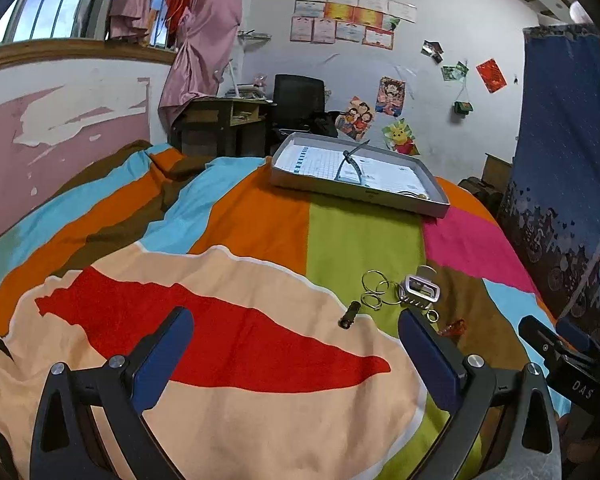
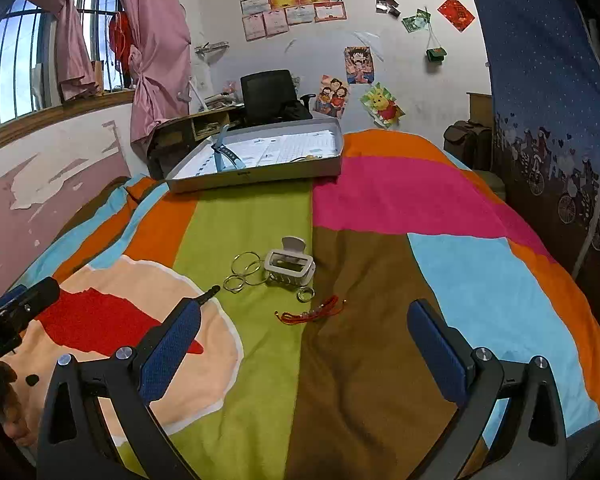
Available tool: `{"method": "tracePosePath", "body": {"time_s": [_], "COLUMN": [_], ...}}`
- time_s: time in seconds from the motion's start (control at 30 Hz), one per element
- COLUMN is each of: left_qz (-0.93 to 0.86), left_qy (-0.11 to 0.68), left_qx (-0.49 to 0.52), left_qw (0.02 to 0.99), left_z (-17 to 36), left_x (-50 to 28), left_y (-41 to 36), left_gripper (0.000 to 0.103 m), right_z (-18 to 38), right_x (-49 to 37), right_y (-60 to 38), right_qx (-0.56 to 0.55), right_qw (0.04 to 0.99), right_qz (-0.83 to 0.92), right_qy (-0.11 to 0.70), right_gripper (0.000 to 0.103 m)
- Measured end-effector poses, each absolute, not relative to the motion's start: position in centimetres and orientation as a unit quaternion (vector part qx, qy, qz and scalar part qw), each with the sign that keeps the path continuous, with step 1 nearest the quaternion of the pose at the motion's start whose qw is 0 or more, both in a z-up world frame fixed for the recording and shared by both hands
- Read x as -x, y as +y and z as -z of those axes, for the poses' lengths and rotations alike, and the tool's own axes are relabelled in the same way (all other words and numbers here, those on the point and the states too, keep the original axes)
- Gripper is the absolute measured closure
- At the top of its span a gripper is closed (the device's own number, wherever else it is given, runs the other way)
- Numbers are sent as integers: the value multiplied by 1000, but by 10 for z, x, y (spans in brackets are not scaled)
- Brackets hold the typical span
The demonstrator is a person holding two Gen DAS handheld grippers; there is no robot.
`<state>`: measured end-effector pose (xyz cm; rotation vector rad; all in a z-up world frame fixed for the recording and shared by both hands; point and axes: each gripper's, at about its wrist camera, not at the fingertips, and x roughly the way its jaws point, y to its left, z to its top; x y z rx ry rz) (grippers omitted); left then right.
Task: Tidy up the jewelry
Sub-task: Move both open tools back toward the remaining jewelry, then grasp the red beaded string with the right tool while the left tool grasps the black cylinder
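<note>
Jewelry lies loose on the striped bedspread: several thin metal rings [image 2: 246, 268], a white clasp-like box piece [image 2: 290, 266], a small ring [image 2: 305, 294], a red string bracelet [image 2: 312, 312] and a short dark cylinder [image 2: 208, 294]. My right gripper [image 2: 304, 312] is open, with the red bracelet just ahead between its fingertips and untouched. My left gripper [image 1: 294, 320] is open and holds nothing. In its view the rings [image 1: 374, 288], the white piece [image 1: 420, 290] and the cylinder [image 1: 349, 316] lie ahead to the right. A grey tray [image 1: 356, 194] farther back holds a blue band [image 1: 350, 166].
The tray [image 2: 256, 176] sits at the far end of the bed, lined with printed paper. Beyond it are a desk and a black chair [image 2: 270, 94]. A blue patterned curtain [image 2: 548, 100] hangs along the bed's right side. A peeling wall borders the left.
</note>
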<state>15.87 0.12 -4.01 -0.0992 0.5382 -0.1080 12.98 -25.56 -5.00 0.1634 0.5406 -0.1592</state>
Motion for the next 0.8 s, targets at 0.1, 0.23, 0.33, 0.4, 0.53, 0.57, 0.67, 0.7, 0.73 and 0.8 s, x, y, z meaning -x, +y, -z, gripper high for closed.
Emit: {"method": "tracePosePath", "body": {"time_s": [0.1,0.23,0.33,0.4,0.53,0.57,0.67,0.7,0.73,0.8], "left_qz": [53,51,52,55,103,112,132,140,146,153], "left_qy": [276,285,288,291,307,306,302,304,305,307], "left_qx": [53,54,51,47,28,24,22,28,32,30], "left_qw": [958,956,955,954,946,945,944,942,941,939], "left_z": [45,52,56,58,62,62,64,66,67,72], "left_x": [-165,-174,-181,-185,-201,-204,-216,-220,-224,-231], "left_y": [2,0,-4,-6,-12,-12,-14,-14,-15,-18], "left_gripper": [0,0,0,0,0,0,0,0,0,0], "right_z": [53,58,62,64,64,64,56,54,52,52], "right_x": [-135,-141,-146,-148,-156,-158,-171,-173,-179,-189], "right_y": [-254,-251,-247,-247,-248,-249,-251,-252,-253,-253], "right_qx": [-82,-79,-71,-68,-68,-68,-42,-40,-39,-33], "right_qw": [956,954,954,954,951,951,952,953,953,952], "right_qz": [79,81,82,83,76,69,38,34,26,14], "right_qy": [271,276,280,282,291,295,301,298,299,304], "right_gripper": [1,1,1,1,1,1,1,1,1,1]}}
